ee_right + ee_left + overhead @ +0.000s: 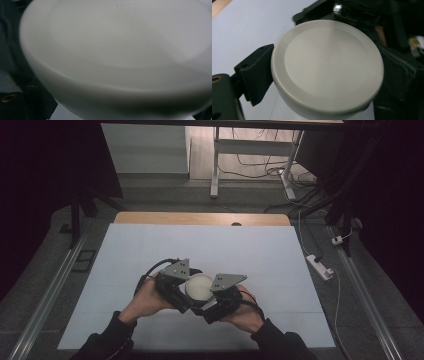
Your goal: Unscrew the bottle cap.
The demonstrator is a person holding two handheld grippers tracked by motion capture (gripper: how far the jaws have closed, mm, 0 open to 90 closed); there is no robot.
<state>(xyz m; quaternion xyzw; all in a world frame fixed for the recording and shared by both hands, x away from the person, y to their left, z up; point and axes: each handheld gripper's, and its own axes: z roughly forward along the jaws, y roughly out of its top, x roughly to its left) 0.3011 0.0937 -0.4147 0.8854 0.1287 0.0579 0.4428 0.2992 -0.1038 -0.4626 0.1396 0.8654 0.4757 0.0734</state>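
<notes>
Object: a round off-white lid or cap (199, 287), flat-topped with a raised rim and a faint embossed mark at its centre (327, 75). Whether a container sits under it cannot be told.

Location: over the near middle of the pale desk (150, 250), between the two hands.

Left tongs (176, 287): one black jaw bears on the lid's edge at the left of the left gripper view; the opposite jaw lies against the far edge. Judged pinching the lid across its width.

Right tongs (220, 296): close against the same lid (115, 50), which sits blurred and very near the camera. Its jaws are hidden, so I cannot tell whether they grip or merely flank it.

Step in hand: judged a two-handed hold on the lid, for twisting, seating or passing it over.

Good practice: keep the left pinch square across the widest part, below the rounded rim, so the smooth edge does not ride out of the jaws. Confirm a firm hold by one gripper before the other slackens. Keep the lid level and low over the desk.

Risk: slick plastic and a curved wall; a skewed squeeze could eject the lid sideways.
</notes>
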